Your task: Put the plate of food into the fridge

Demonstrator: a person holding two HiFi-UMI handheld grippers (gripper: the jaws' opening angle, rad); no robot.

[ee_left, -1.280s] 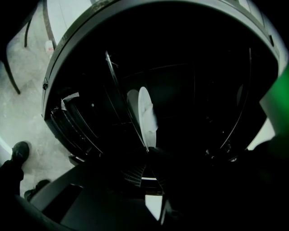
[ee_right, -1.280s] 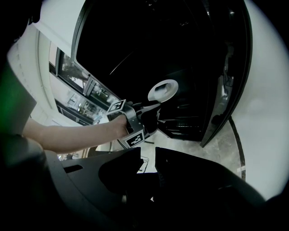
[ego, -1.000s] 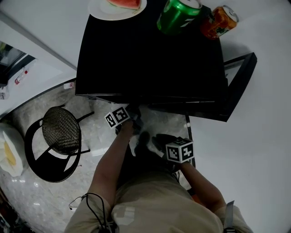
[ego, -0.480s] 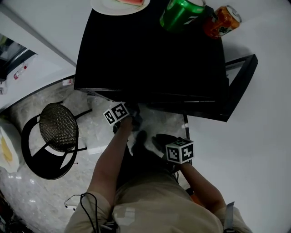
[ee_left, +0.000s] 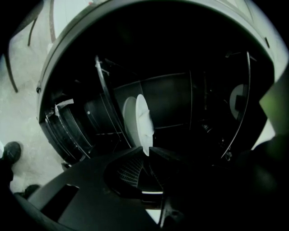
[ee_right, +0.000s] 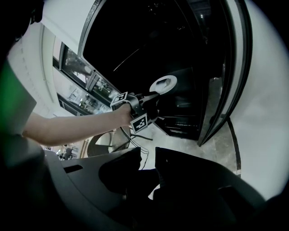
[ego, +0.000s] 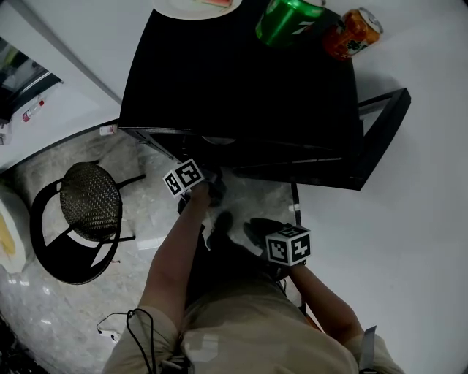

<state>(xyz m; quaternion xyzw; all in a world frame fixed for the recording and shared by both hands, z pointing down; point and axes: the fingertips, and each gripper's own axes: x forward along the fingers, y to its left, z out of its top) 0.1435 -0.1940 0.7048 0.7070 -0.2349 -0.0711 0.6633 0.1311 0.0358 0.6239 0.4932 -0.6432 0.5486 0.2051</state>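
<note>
1. Closest in, the right gripper [ee_right: 147, 152] is hanging low by the person's leg. Its jaws are parted and I'm seeing only floor between them. It's sitting right where it was a second ago, so it's doing nothing for now.
2. The left gripper [ee_left: 148, 151] is pinching the rim of the white plate [ee_left: 139, 118] and holding it out at the mouth of the black mini fridge [ego: 241, 88]. Against the fridge it's hardly budging from a second back. Mostly the head camera is tipping, so everything is sliding up the head view a bit.
3. I'm not getting a look at what's on that plate, since it's edge-on and too dark.
4. Past the plate I'm peering into the dark interior, with a shelf edge [ee_left: 103, 101] running just beside it. The fridge door [ego: 384, 128] is standing open on the right.
5. Farthest off, on the fridge top, the green can [ego: 289, 22] and orange can [ego: 352, 33] are standing side by side. The watermelon plate [ego: 183, 9] is slipping nearly out of the top of the head view.
6. My take is that we're pausing just before the slide-in. The plate isn't resting on any shelf yet and the grip is staying clamped, so the actual placing is still to come.
</note>
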